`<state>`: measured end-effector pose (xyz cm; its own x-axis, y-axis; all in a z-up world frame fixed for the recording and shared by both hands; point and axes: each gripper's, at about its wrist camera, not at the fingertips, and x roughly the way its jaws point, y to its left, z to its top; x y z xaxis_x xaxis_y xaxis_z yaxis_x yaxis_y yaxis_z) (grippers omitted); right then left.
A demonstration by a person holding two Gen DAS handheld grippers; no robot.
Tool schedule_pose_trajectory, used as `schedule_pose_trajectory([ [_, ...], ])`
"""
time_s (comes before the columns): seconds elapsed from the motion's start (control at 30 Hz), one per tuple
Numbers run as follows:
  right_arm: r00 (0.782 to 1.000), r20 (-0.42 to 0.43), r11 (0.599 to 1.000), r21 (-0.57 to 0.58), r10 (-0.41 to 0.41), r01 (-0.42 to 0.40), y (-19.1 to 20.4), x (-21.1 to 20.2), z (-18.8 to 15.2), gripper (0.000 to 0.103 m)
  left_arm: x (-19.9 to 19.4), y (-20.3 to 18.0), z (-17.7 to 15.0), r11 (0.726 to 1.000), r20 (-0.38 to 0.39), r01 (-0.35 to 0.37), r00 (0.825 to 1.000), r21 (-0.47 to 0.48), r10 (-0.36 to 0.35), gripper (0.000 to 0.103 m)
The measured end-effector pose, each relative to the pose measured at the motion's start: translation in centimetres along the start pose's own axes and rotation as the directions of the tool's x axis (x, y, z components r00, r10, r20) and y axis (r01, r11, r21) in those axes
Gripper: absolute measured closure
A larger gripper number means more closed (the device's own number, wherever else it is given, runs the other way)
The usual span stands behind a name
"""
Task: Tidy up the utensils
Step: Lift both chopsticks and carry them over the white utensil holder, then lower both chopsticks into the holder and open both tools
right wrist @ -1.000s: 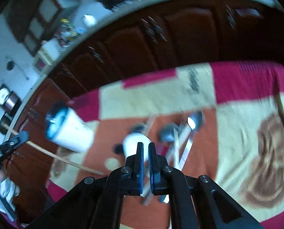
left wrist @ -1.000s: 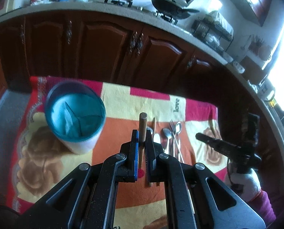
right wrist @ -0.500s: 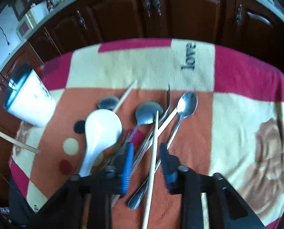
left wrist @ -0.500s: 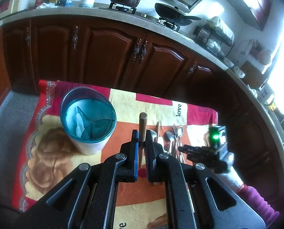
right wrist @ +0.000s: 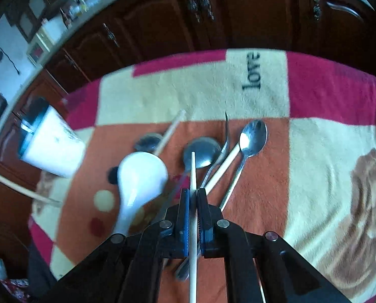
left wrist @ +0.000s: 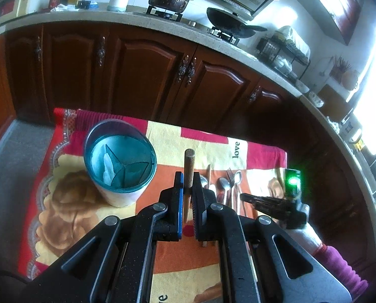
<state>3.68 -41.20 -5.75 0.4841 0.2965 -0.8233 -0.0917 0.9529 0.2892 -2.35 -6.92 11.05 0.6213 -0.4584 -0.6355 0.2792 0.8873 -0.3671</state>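
On the blanket-covered table, both tongs grip sticks.
The right tongs have just closed on a pale wooden chopstick among the spoons; the left tongs pinch a brown wooden stick beside the teal-rimmed white divided holder, probably its destination.

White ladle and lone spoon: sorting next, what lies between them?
In the right wrist view: white ladle, then spoon bowl, fork, chopstick, lone spoon.
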Motion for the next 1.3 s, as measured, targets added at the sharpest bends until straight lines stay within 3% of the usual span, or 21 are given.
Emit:
schedule_pose_trajectory([
  [0.2, 0.985, 0.140, 0.995, -0.035, 0.099, -0.095, 2.9, -6.8, 1.0, 0.098, -2.4, 0.4, 1.7, 1.000, 0.048, 0.006, 0.999, -0.002, -0.006, 0.098],
  [0.4, 0.932, 0.281, 0.971, -0.132, 0.230, -0.200, 9.1, -12.0, 4.7, 0.098, -5.1, 1.9, 4.6, 0.999, 0.126, -0.041, 0.991, -0.004, 0.041, 0.098],
  [0.57, 0.885, 0.349, 0.944, -0.222, 0.309, -0.243, 15.6, -13.5, 8.6, 0.098, -6.3, 3.6, 6.9, 0.995, 0.176, -0.103, 0.979, -0.014, 0.104, 0.098],
  [0.73, 0.860, 0.377, 0.926, -0.287, 0.344, -0.244, 20.9, -12.9, 11.4, 0.098, -5.6, 5.4, 8.3, 0.987, 0.193, -0.160, 0.968, -0.026, 0.162, 0.098],
  [0.97, 0.867, 0.402, 0.928, -0.337, 0.295, -0.160, 26.4, -7.6, 14.0, 0.098, -3.4, 7.7, 8.0, 0.977, 0.147, -0.212, 0.966, -0.026, 0.214, 0.098],
  [1.1, 0.875, 0.399, 0.935, -0.324, 0.274, -0.145, 26.8, -3.7, 14.4, 0.098, -1.0, 9.0, 7.3, 0.972, 0.090, -0.233, 0.968, -0.035, 0.236, 0.098],
  [1.3, 0.919, 0.290, 0.938, -0.294, 0.268, -0.181, 26.4, 1.5, 13.8, 0.098, 2.5, 9.6, 6.3, 0.969, 0.024, -0.244, 0.969, -0.029, 0.245, 0.098],
])
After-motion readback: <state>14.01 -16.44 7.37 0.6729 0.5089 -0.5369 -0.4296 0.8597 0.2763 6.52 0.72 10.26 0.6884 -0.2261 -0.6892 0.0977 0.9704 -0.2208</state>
